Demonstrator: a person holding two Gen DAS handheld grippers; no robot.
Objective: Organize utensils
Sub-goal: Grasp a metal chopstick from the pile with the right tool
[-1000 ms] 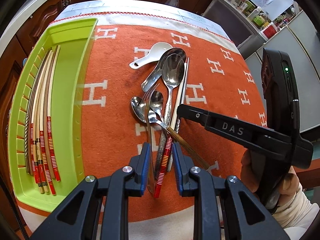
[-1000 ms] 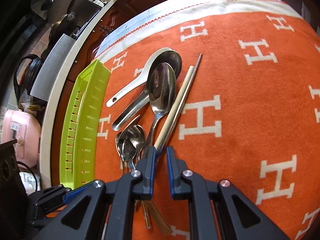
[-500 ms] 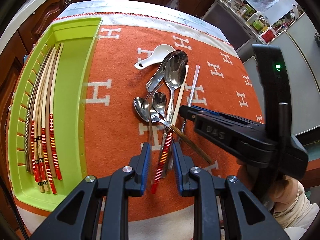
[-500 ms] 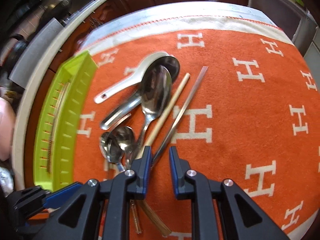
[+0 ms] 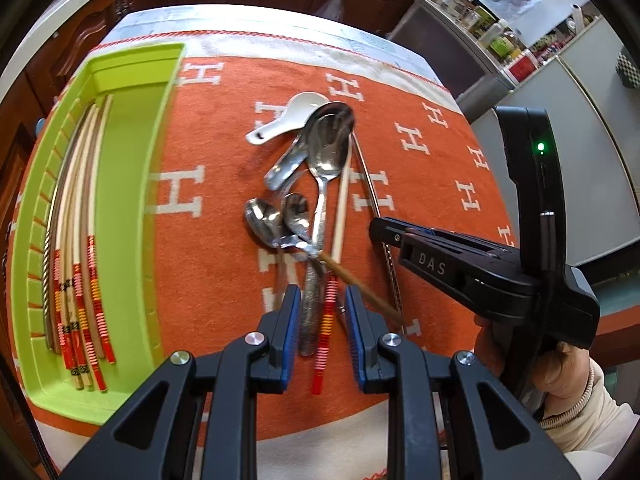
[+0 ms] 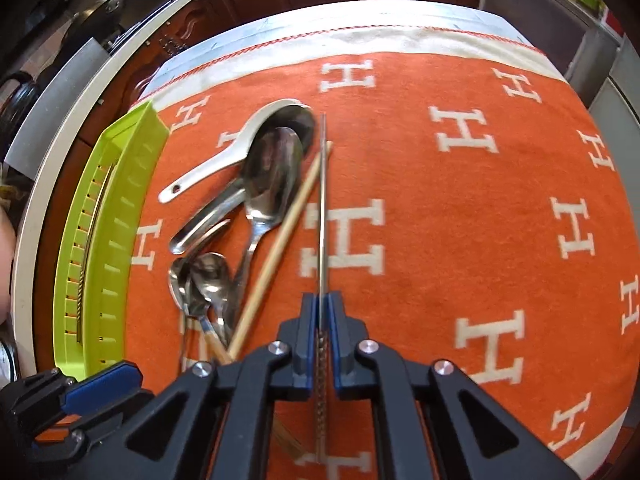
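A pile of utensils lies on the orange cloth: a white ceramic spoon [image 5: 286, 120], several metal spoons [image 5: 326, 152], a wooden chopstick with red-striped end [image 5: 326, 316] and a metal chopstick [image 6: 322, 208]. My right gripper [image 6: 321, 308] is shut on the metal chopstick, which points away from me; it also shows in the left wrist view [image 5: 386, 232]. My left gripper [image 5: 320, 304] is open, its fingers on either side of the striped chopstick end and a spoon handle. A green tray [image 5: 132, 208] at the left holds several chopsticks [image 5: 76, 248].
The orange cloth with white H marks [image 6: 480, 200] covers the table. The green tray also shows at the left in the right wrist view [image 6: 120, 208]. Cabinets and a counter lie beyond the far table edge.
My right gripper shifted right off the wooden chopstick and closed on the metal chopstick, which swung straight. My left gripper stayed open over the striped chopstick end.
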